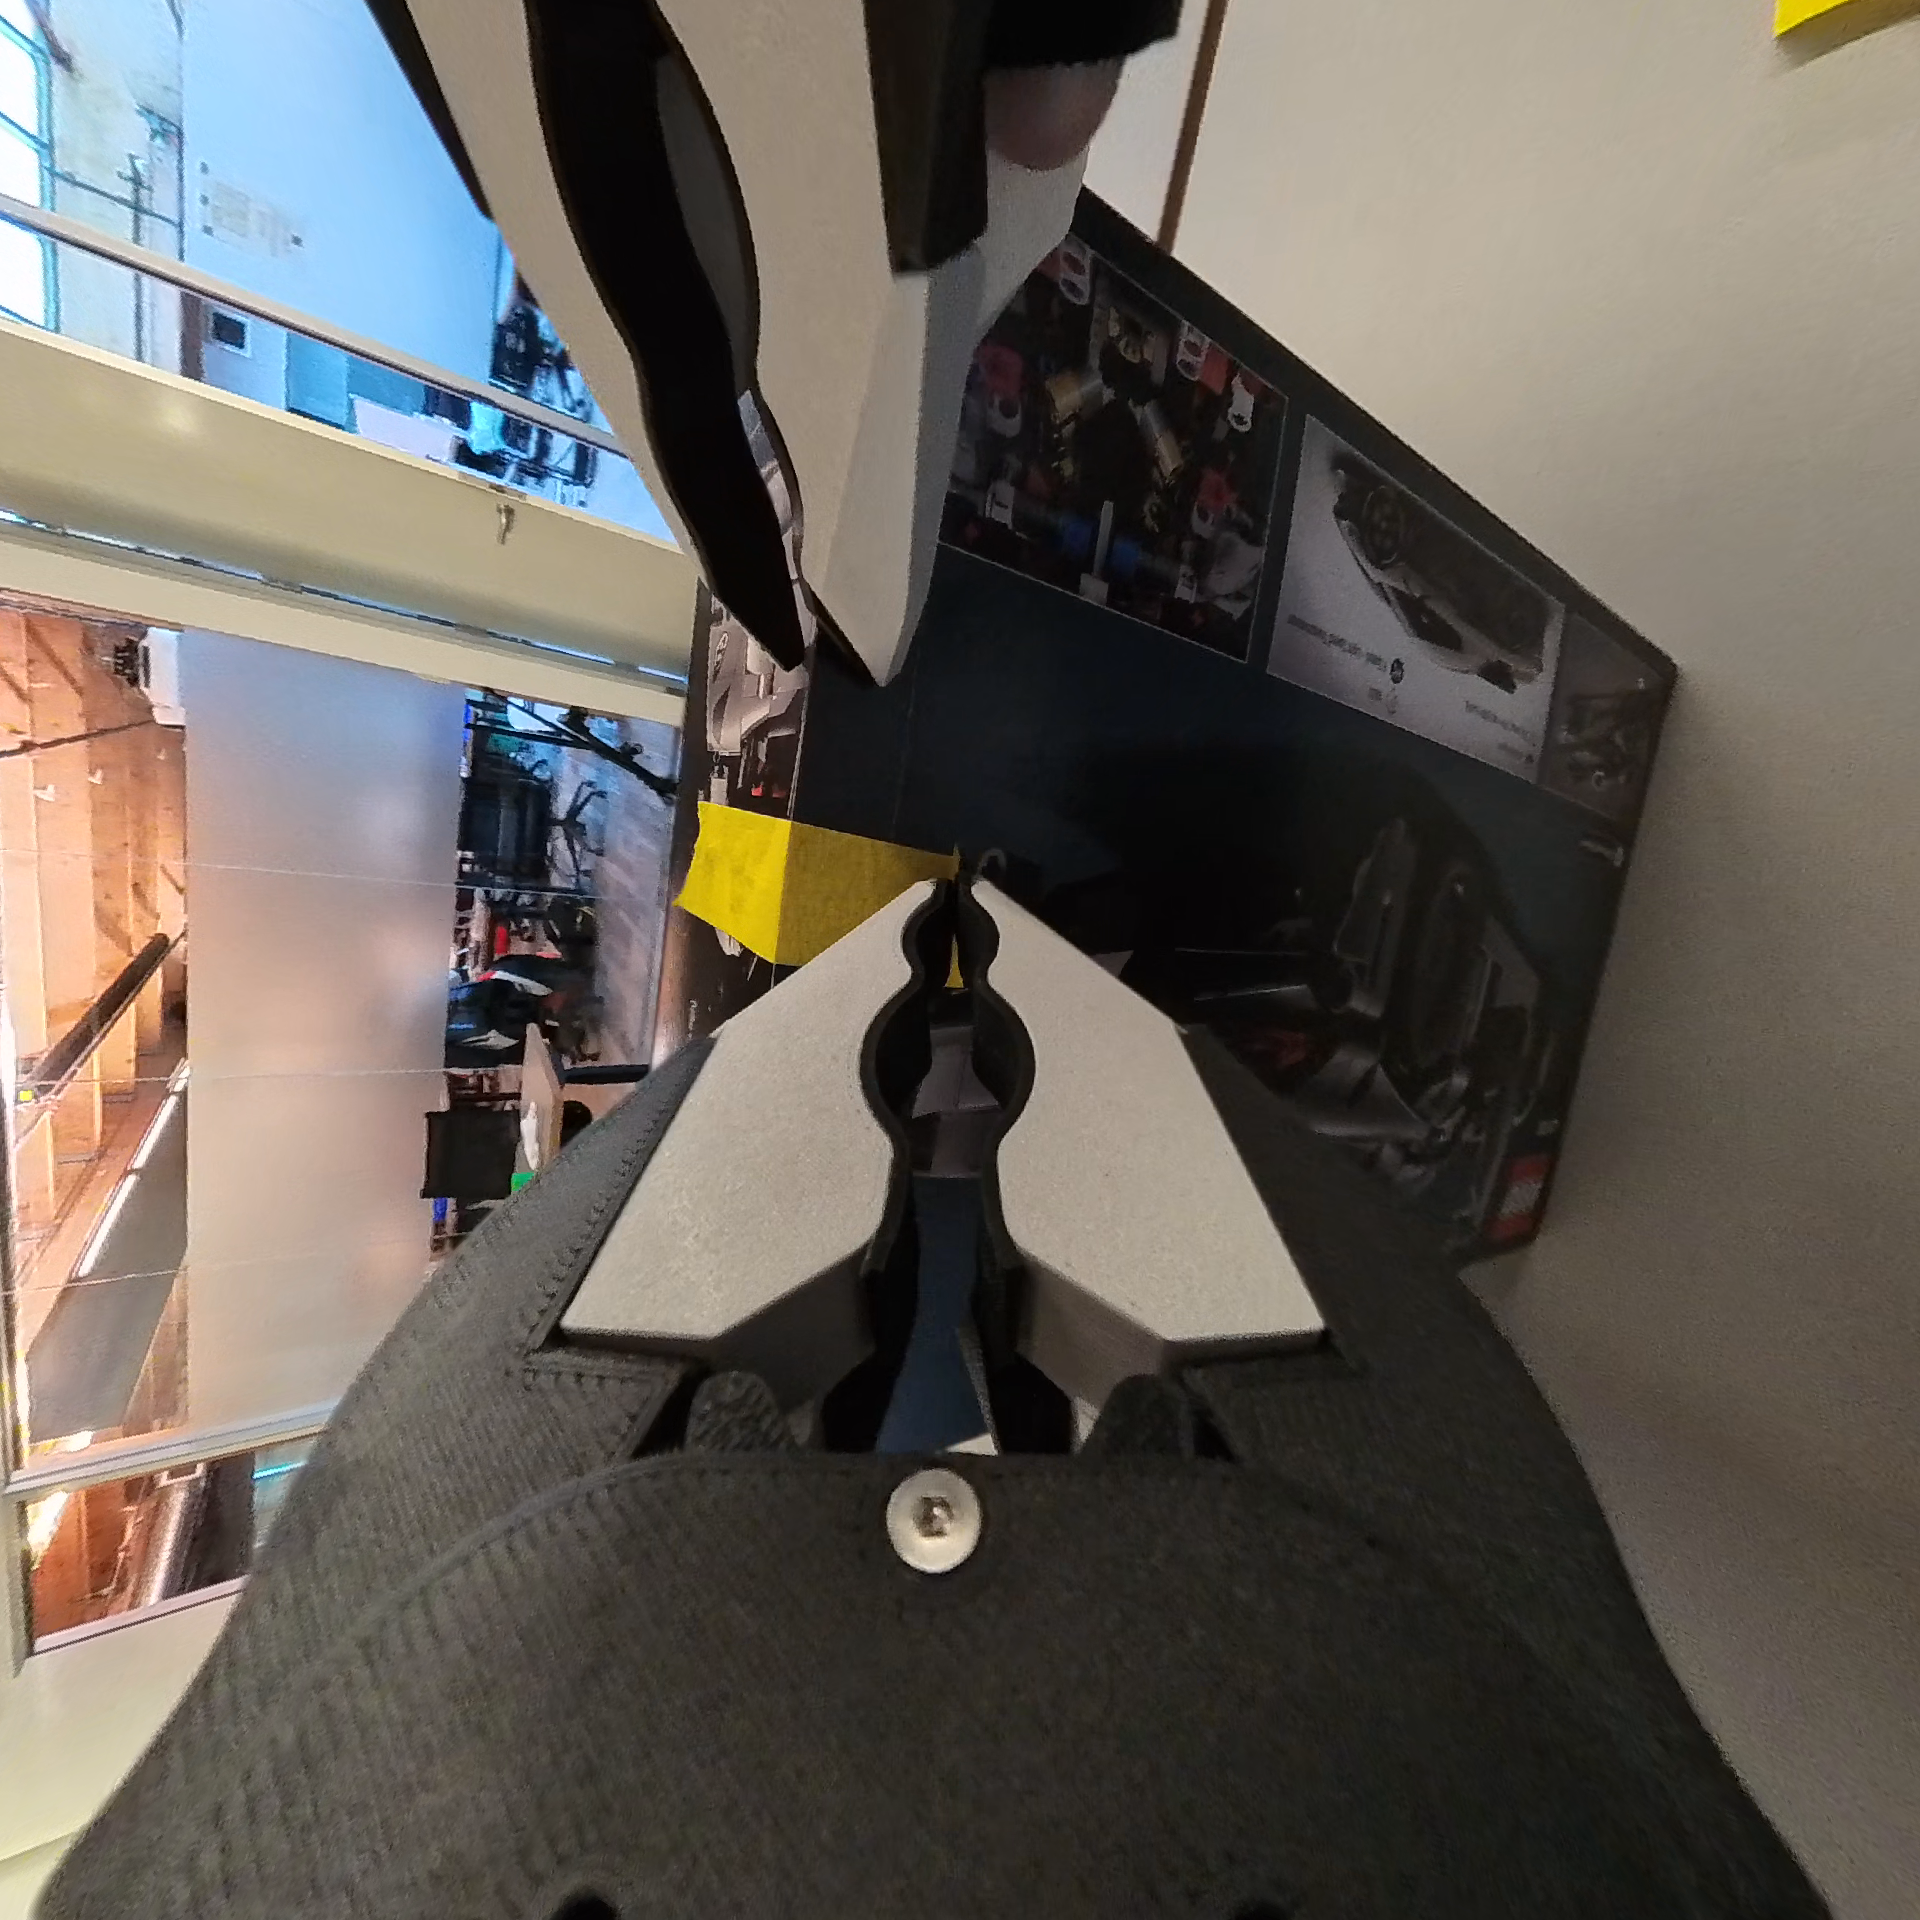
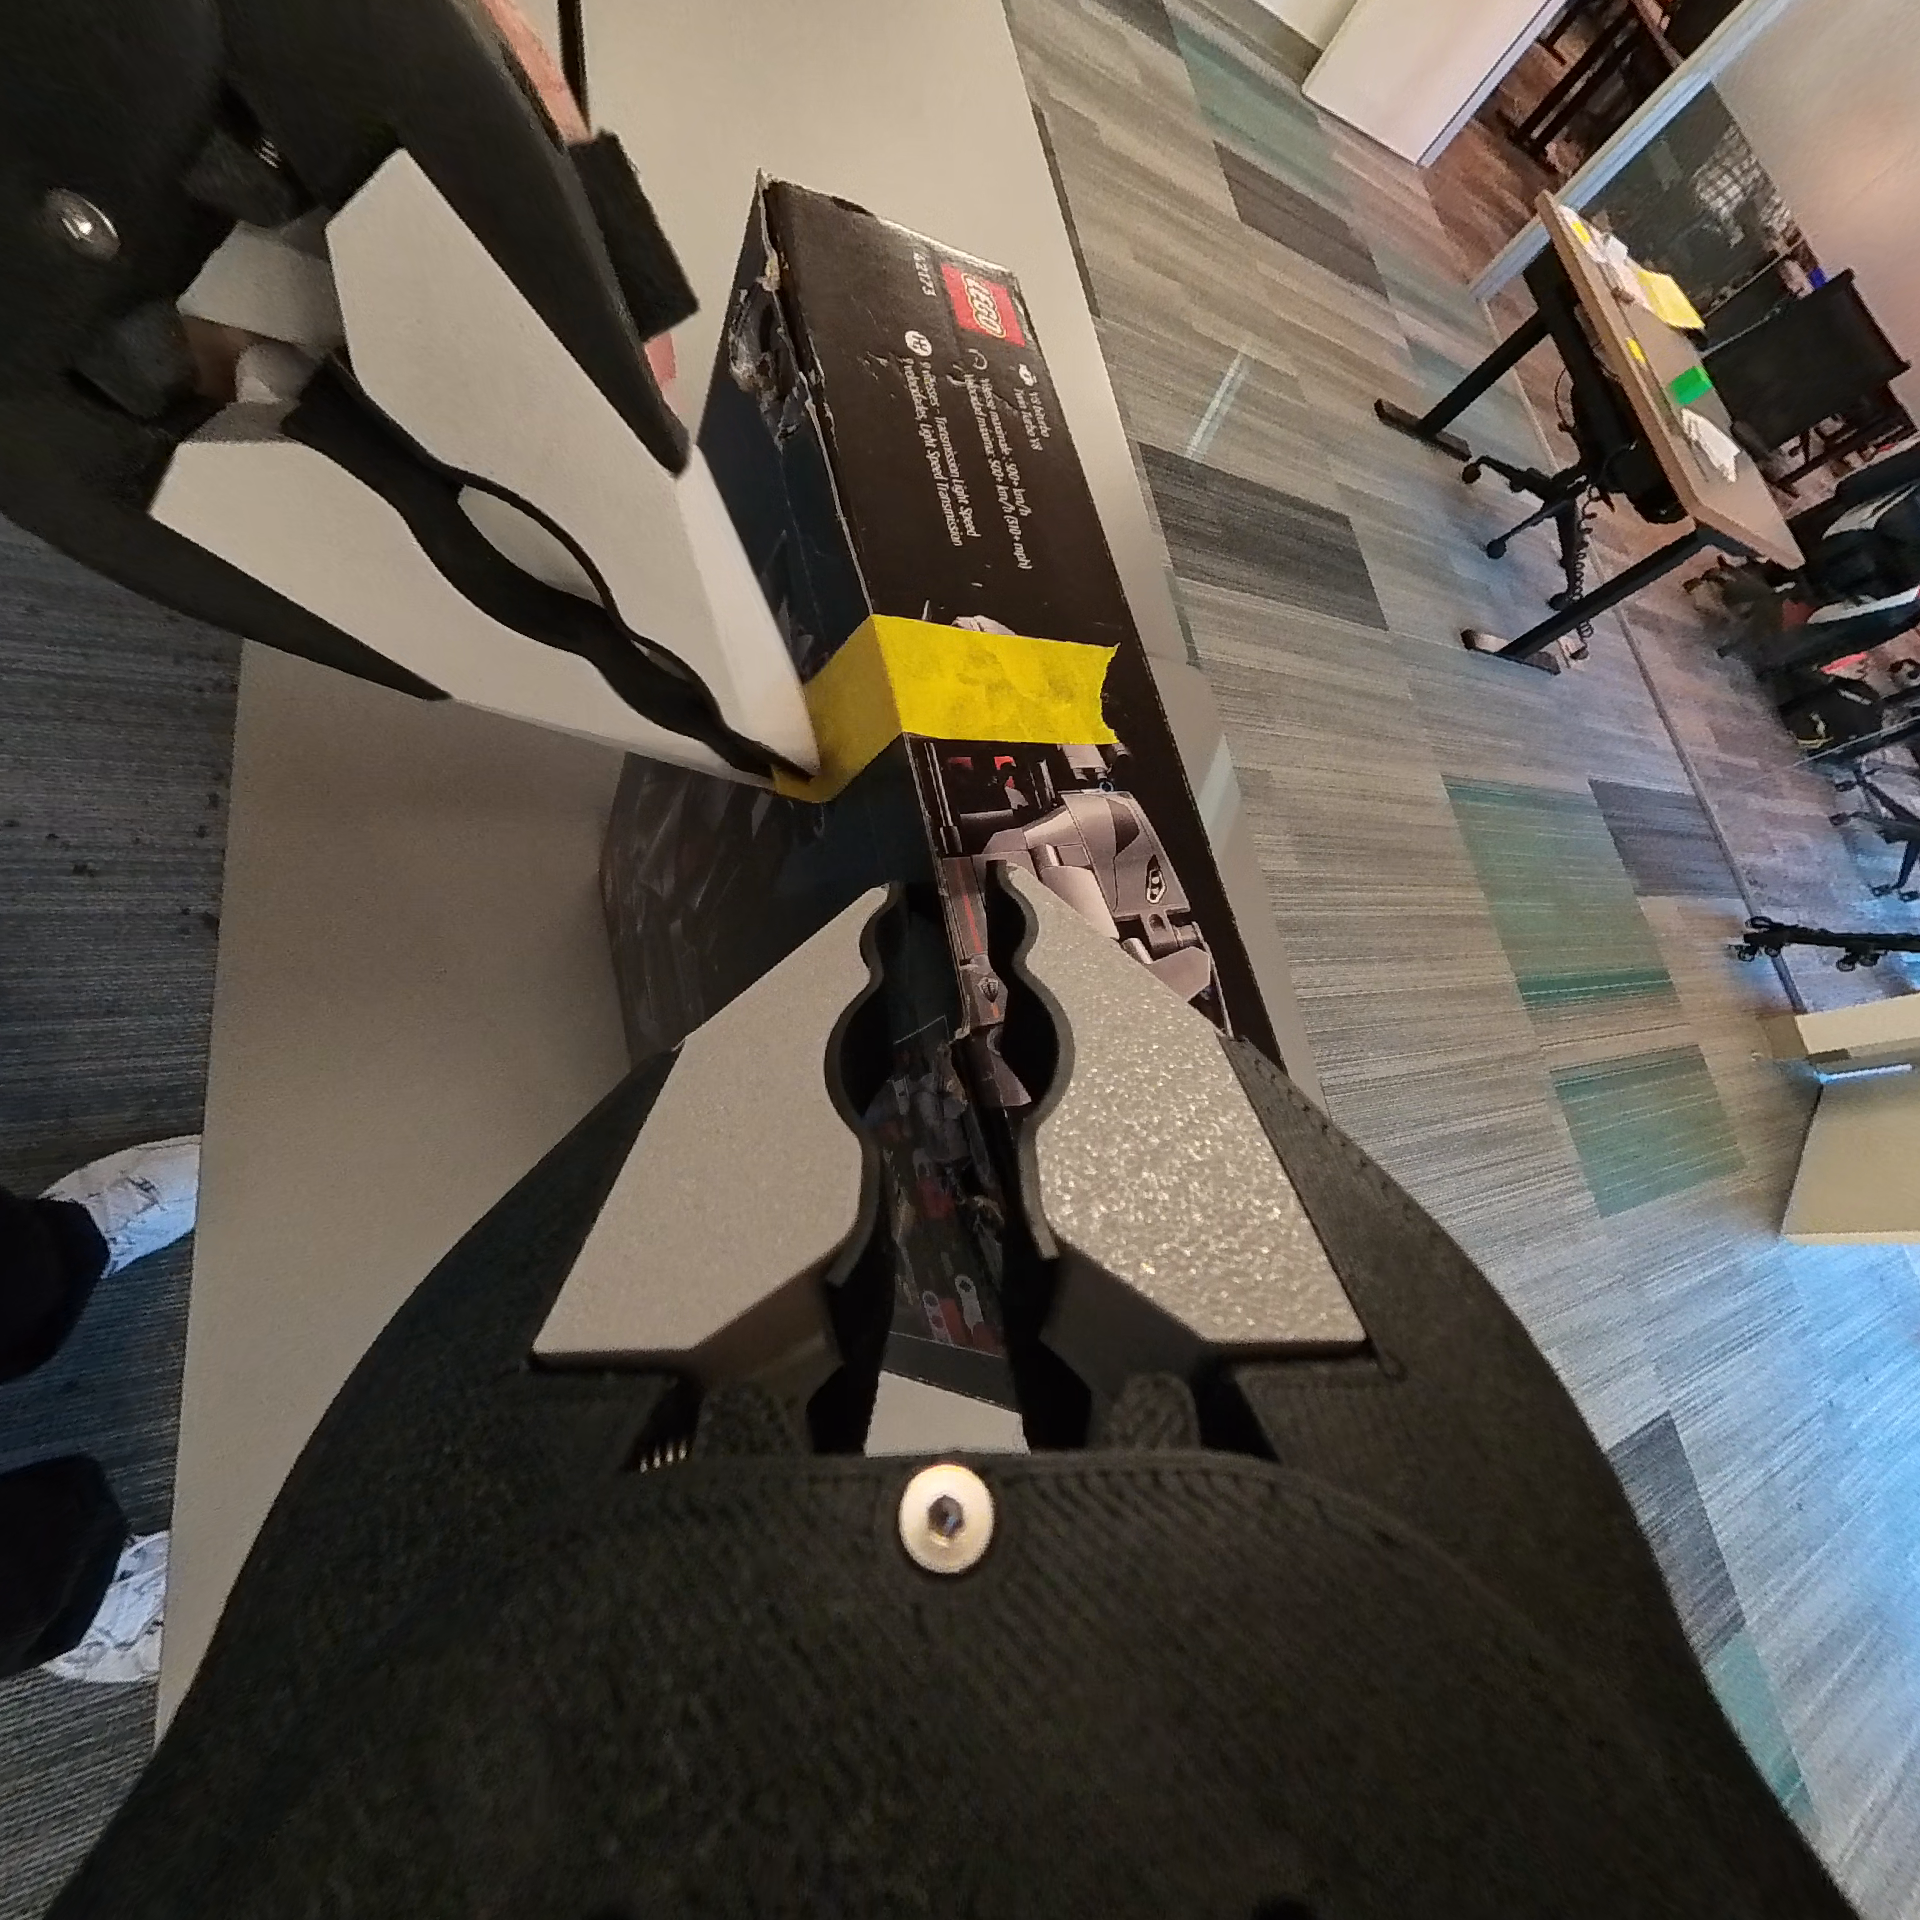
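A black printed cardboard box (image 1: 1195, 748) stands on edge on a pale table (image 1: 1714, 935). A strip of yellow tape (image 1: 790, 894) wraps over its top edge. My left gripper (image 1: 961, 883) is shut on the loose end of that tape on the box's broad face. In the right wrist view the box (image 2: 935, 468) runs away from me, and the tape (image 2: 987, 686) crosses its narrow top side. The left gripper (image 2: 784, 774) pinches the tape there. My right gripper (image 2: 940, 883) straddles the box's top corner edge, closed on it, just short of the tape. It also shows in the left wrist view (image 1: 842, 665).
The table (image 2: 364, 935) is narrow, with patterned carpet (image 2: 1455, 831) on both sides. A desk with office chairs (image 2: 1662, 395) stands far right. A person's white shoes (image 2: 135, 1195) are at the left edge. Large windows (image 1: 312, 831) lie beyond the box. A yellow scrap (image 1: 1839, 16) lies on the table.
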`<state>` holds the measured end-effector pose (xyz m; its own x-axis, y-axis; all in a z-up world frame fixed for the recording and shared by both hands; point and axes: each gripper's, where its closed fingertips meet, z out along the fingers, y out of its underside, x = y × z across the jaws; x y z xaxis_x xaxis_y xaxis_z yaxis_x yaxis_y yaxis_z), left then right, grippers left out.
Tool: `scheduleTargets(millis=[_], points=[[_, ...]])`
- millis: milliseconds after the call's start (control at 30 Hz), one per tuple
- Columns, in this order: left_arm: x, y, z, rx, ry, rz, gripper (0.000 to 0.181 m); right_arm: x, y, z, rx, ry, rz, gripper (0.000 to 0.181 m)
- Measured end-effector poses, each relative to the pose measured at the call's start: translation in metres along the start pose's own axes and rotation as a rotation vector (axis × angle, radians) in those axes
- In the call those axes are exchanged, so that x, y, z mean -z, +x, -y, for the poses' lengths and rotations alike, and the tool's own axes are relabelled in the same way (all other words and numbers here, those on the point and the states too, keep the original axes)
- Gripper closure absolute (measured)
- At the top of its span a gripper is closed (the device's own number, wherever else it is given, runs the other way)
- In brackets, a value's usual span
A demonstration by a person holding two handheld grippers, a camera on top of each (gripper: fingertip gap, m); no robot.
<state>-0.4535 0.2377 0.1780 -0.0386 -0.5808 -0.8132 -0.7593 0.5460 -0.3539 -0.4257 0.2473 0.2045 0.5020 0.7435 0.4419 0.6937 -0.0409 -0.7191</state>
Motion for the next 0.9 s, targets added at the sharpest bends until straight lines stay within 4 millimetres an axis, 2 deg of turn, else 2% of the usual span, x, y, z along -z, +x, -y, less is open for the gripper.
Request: scheduleTargets(millis=[333,633,667,700,800,900], points=[[-0.004,-0.002,-0.001,-0.042,-0.013,0.077,0.181,0.000,0.002,-0.001,-0.006,-0.002,-0.007,0.167],[-0.002,0.001,0.000,0.049,0.028,0.045,0.178,-0.001,0.001,0.000,-0.002,-0.002,-0.009,0.167],[-0.002,0.009,0.000,0.034,0.035,-0.002,0.158,-0.001,0.002,0.000,-0.003,-0.003,-0.013,0.167],[-0.003,0.016,-0.001,0.031,0.039,-0.025,0.153,-0.001,0.002,0.000,-0.003,-0.003,-0.014,0.167],[-0.006,0.023,-0.005,0.018,0.047,-0.016,0.152,0.000,0.001,0.000,-0.003,-0.002,-0.012,0.167],[-0.005,0.028,-0.004,0.127,0.084,-0.072,0.148,0.000,0.001,0.000,-0.002,0.002,-0.015,0.167]])
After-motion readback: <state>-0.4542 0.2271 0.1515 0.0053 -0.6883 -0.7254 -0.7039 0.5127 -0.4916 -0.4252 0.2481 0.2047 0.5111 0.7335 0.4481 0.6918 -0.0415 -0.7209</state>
